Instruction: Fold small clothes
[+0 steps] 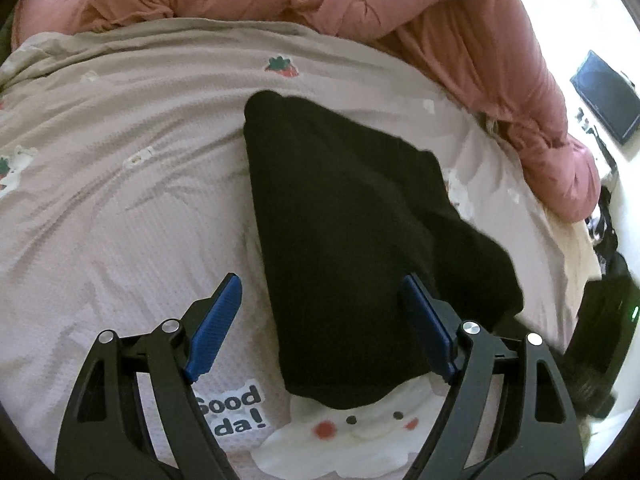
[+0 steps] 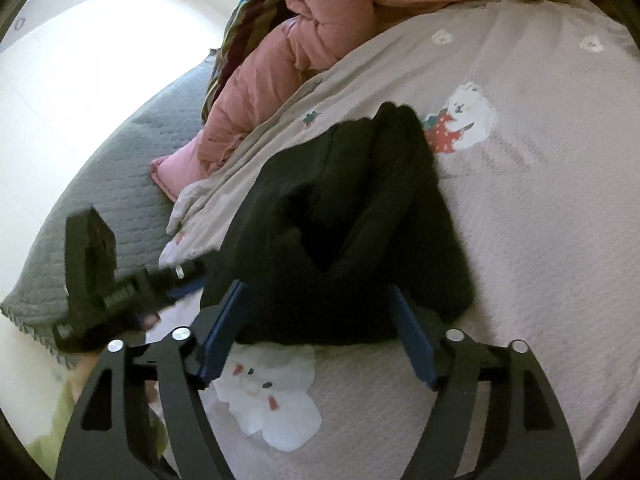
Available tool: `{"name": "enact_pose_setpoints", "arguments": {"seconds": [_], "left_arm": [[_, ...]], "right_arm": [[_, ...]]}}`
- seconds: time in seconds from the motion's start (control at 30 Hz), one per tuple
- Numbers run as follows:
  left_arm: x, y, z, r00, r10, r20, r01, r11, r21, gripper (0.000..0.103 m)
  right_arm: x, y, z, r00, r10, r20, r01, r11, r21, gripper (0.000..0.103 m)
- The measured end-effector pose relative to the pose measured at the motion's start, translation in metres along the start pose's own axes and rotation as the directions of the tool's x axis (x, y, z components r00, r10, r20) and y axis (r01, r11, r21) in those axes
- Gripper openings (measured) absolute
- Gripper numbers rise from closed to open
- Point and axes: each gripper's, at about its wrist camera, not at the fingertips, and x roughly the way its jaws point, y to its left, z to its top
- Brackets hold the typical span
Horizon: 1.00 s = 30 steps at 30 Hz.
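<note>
While both grippers were held over the bed, the two views showed this:

Left wrist view, left gripper: the left gripper [image 1: 322,320] was spread wide, its blue pads [image 1: 214,328] well apart, and it grasped nothing.
Left wrist view, garment: the black garment [image 1: 344,240] lay on the pale bedcover [image 1: 120,200], partly folded, narrow at the far end and wider near the camera. Its near part lay between the two fingers, closer to the right one, and I cannot tell if it touched that pad.
Left wrist view, bedcover: printed with a strawberry [image 1: 282,66], a white cartoon face [image 1: 360,428] just under the garment's near edge, and the words "Good da!" [image 1: 234,410].
Left wrist view, surroundings: a pink quilt [image 1: 440,20] was bunched along the far and right sides of the bed; a dark screen [image 1: 606,96] stood at the right edge.

Right wrist view, right gripper: the right gripper [image 2: 320,332] was also released, jaws wide, holding nothing.
Right wrist view, garment: the black garment [image 2: 360,220] lay bunched with a deep crease in the middle, its near edge between the fingers.
Right wrist view, other gripper: the left gripper [image 2: 120,292] appeared at the left, blurred, beside the garment's left edge.
Right wrist view, surroundings: a white dog print [image 2: 460,120] lay beyond the garment, and a grey mattress pad [image 2: 100,200] showed at the left.
</note>
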Motion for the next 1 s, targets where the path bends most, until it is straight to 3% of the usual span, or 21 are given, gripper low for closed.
{"name": "enact_pose_setpoints", "arguments": {"seconds": [0.1, 0.23, 0.5, 0.67, 0.77, 1.0], "left_arm": [[0.001, 0.000, -0.004, 1.000, -0.006, -0.001, 0.006, 1.000, 0.004, 0.074], [-0.001, 0.003, -0.005, 1.000, -0.011, 0.000, 0.011, 1.000, 0.000, 0.076], [0.000, -0.001, -0.005, 1.000, -0.004, 0.002, 0.004, 1.000, 0.021, 0.076], [0.000, -0.003, -0.005, 1.000, -0.003, 0.001, 0.003, 1.000, 0.024, 0.076], [-0.002, -0.006, -0.005, 1.000, 0.000, 0.000, 0.000, 0.999, 0.033, 0.076], [-0.009, -0.014, -0.005, 1.000, -0.002, 0.002, 0.002, 0.999, 0.046, 0.076]], "right_arm": [[0.004, -0.004, 0.015, 0.999, 0.004, -0.036, -0.003, 1.000, 0.021, 0.080], [0.025, -0.009, 0.037, 0.992, 0.049, -0.119, -0.042, 0.997, 0.065, 0.081], [0.061, -0.011, 0.065, 0.980, 0.052, -0.191, -0.038, 0.996, 0.077, 0.080], [0.064, -0.003, 0.068, 0.985, -0.005, -0.173, -0.002, 0.999, -0.037, 0.034], [0.057, 0.003, 0.067, 0.991, -0.009, -0.131, -0.002, 0.997, -0.083, 0.025], [0.031, 0.039, 0.069, 0.998, -0.065, -0.010, 0.059, 0.952, -0.301, 0.022]]}}
